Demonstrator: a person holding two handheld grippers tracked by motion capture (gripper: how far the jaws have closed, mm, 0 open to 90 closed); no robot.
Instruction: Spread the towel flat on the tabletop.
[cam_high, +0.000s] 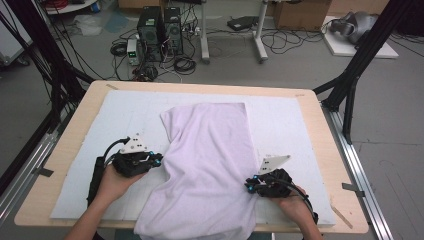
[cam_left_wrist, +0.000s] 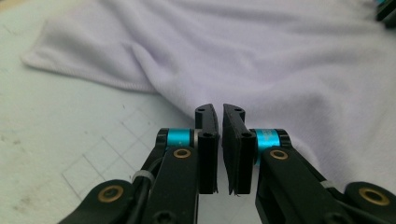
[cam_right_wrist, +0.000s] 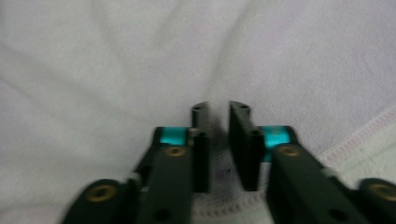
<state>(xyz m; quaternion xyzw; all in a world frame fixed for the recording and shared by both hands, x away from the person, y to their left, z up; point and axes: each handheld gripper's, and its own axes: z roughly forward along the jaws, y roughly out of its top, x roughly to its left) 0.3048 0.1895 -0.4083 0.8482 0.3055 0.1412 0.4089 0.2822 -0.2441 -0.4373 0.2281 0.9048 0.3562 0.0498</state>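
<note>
Both claws at opposite edges of a pale lilac towel (cam_high: 210, 165) on the table (cam_high: 60, 165).

High view: left claw (cam_high: 159, 161) at towel's left edge, right claw (cam_high: 248, 186) at its right edge; towel's near end overhangs the table. Left gripper view: jaws nearly closed, slim gap, nothing between, above the white mat (cam_left_wrist: 70, 116). Right gripper view: blurred; jaws near-closed over the stitched hem, grip on cloth not discernible. No legible writing.
</note>
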